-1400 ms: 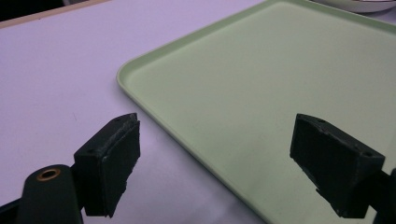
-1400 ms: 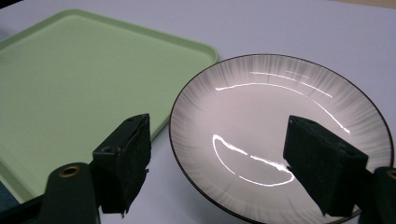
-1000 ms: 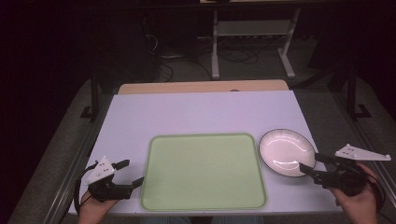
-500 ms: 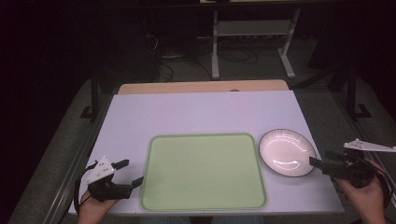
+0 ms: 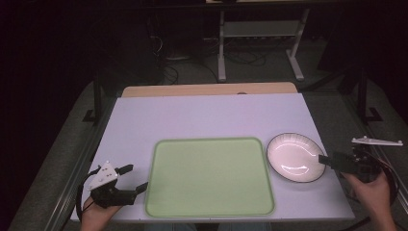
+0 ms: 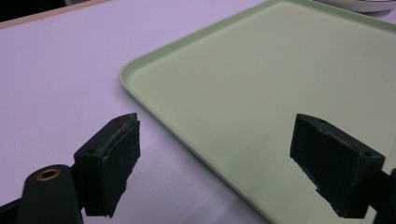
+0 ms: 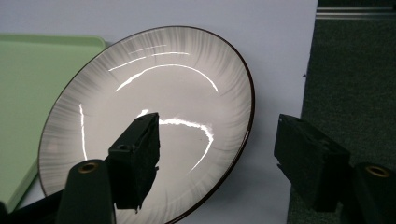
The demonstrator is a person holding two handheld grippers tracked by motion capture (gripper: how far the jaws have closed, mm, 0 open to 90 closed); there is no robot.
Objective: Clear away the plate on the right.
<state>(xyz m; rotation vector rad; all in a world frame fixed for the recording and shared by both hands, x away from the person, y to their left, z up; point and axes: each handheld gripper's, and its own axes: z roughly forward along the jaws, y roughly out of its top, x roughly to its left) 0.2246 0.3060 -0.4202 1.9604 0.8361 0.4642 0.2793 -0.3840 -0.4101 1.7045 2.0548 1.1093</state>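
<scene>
A white plate with a dark rim (image 5: 293, 156) lies on the table right of a pale green tray (image 5: 209, 175). My right gripper (image 5: 329, 160) is at the plate's right rim, near the table's edge. In the right gripper view the plate (image 7: 154, 84) has its rim between the jaws of the right gripper (image 7: 222, 158). One jaw hangs over the plate, the other past the rim. These jaws have just been closing a little but stand open, apart from the rim. My left gripper (image 5: 136, 177) rests open at the tray's left edge; its jaws (image 6: 219, 154) straddle the tray's rim (image 6: 140, 98) without touching it.
The pale lilac table top (image 5: 211, 118) has a wooden strip (image 5: 207, 89) along its far edge. The table's right edge (image 7: 308, 70) drops to dark floor just beside the right gripper. A metal stand (image 5: 262, 33) is on the floor behind the table.
The right hand has slid to the right and a little farther from me along the plate's right rim. The plate, the tray and the left gripper have stayed put.
</scene>
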